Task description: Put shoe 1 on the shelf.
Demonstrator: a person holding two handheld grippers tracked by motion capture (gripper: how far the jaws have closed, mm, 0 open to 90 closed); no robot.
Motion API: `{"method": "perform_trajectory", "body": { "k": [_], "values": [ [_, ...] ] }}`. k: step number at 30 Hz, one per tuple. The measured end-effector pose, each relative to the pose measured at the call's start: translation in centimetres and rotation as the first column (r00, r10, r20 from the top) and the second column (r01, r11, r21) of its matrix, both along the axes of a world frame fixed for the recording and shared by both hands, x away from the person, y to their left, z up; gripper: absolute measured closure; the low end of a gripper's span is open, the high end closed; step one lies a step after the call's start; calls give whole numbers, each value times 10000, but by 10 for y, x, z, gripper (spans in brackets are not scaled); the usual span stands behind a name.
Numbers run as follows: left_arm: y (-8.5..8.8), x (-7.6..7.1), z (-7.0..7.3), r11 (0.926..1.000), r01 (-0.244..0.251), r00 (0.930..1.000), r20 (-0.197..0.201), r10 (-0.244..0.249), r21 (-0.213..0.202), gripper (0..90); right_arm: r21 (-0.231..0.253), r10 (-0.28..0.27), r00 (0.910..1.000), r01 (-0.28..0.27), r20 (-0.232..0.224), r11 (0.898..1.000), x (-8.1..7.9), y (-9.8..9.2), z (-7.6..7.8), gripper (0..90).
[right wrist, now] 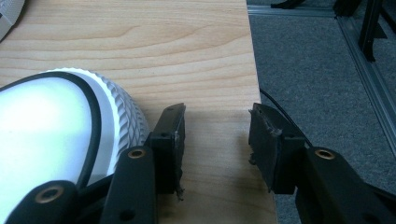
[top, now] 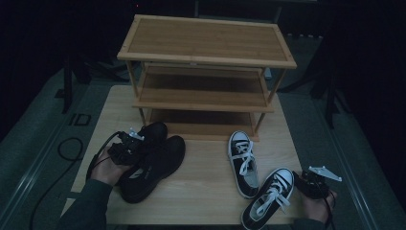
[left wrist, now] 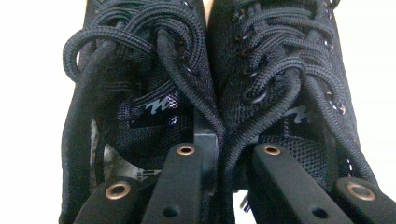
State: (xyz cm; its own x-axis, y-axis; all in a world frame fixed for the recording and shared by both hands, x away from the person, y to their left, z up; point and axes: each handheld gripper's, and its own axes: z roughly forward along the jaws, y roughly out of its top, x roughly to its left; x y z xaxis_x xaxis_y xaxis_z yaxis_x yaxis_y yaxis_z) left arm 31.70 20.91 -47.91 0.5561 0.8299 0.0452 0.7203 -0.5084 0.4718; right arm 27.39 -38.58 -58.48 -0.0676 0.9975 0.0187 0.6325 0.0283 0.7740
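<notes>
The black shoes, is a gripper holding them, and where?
Yes. The left gripper pinches the two black shoes together by their inner collars, beside the tongues. The right gripper is open and holds nothing.

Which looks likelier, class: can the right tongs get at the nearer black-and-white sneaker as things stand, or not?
Probably yes. The right tongs stand open with nothing between them, and the sneaker lies right beside one jaw on the bare table.
</notes>
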Motion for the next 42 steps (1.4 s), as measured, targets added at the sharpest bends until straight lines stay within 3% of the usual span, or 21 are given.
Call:
{"method": "perform_trajectory", "body": {
  "k": [12, 42],
  "values": [
    [-7, 1, 10, 9999, 109, 9997, 208, -108, -67, 858, 9, -7, 10000, 7, 4, 10000, 0, 0, 0, 553],
    [-35, 27, 18, 9995, 318, 9991, 298, -317, -58, 857, 7, 11, 10000, -11, -3, 10000, 0, 0, 0, 550]
  ]
}}
